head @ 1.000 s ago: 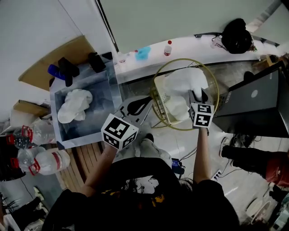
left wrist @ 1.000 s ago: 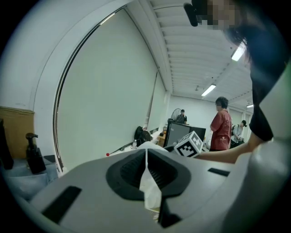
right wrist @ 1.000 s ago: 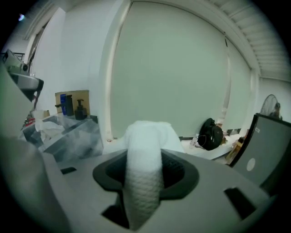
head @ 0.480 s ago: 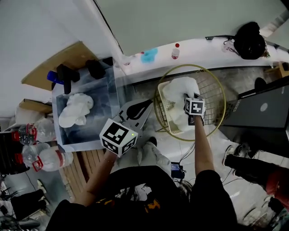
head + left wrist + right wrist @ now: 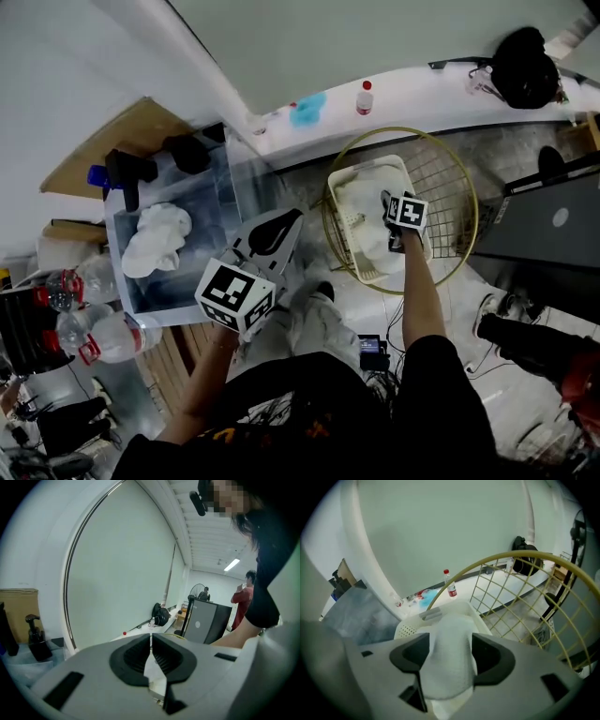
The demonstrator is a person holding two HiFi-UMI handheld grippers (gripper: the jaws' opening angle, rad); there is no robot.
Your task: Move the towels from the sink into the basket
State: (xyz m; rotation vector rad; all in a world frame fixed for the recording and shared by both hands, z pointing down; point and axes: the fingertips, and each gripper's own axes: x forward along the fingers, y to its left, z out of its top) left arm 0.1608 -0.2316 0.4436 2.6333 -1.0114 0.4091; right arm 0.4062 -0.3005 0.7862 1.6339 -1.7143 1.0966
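— Our right hand-held gripper (image 5: 450,663) has gone down into the white basket (image 5: 343,230) since a moment ago, and the towel (image 5: 450,625) went down with it.

— So which step are we on?

— We are dropping this towel off. The jaws have just been opening, and now they stand wide apart. The towel sits between them and brushes the pads. It looks loose to us, not squeezed.

— What do we do next?

— We think we should lift that gripper straight up. Then the towel can stay in the basket, as long as it does not catch on a pad.

— And our left hand-held gripper (image 5: 151,644)?

— Its jaws are closed together at the tips, with nothing between them. It hangs between the sink (image 5: 211,202) and the basket, on our side.

— Are we done then?

— No. The other towel (image 5: 157,239) lies in the sink, near the black bottles (image 5: 131,169). We guess the left gripper must open wide first and then reach in for it.
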